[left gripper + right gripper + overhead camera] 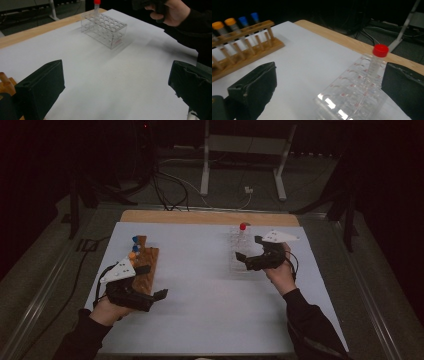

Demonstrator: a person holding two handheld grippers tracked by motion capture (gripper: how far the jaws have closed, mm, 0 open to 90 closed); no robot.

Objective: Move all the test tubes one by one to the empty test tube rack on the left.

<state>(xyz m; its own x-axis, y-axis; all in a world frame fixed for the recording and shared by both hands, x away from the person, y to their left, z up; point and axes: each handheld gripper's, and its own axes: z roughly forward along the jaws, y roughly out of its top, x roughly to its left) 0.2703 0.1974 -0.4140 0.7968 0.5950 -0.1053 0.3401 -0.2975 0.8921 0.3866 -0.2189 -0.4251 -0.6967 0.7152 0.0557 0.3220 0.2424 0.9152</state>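
Observation:
A wooden tube rack (146,261) stands at the table's left, holding tubes with blue and orange caps (224,25). At the right is a clear plastic rack (239,254) with one red-capped tube (243,227) in its far corner. My left gripper (154,281) hovers beside the wooden rack's near end. In the left gripper view the left gripper (116,90) is open, with only white table between its jaws. My right gripper (248,248) hangs over the clear rack's right side. In the right gripper view the right gripper (327,85) is open, the clear rack (352,96) and red-capped tube (379,56) just ahead, untouched.
A white sheet (205,300) covers the table, with a wooden strip (200,216) along the far edge. Cables (170,190) and a metal frame's legs (205,165) lie on the floor beyond. The other hand (172,11) appears at the top right of the left gripper view.

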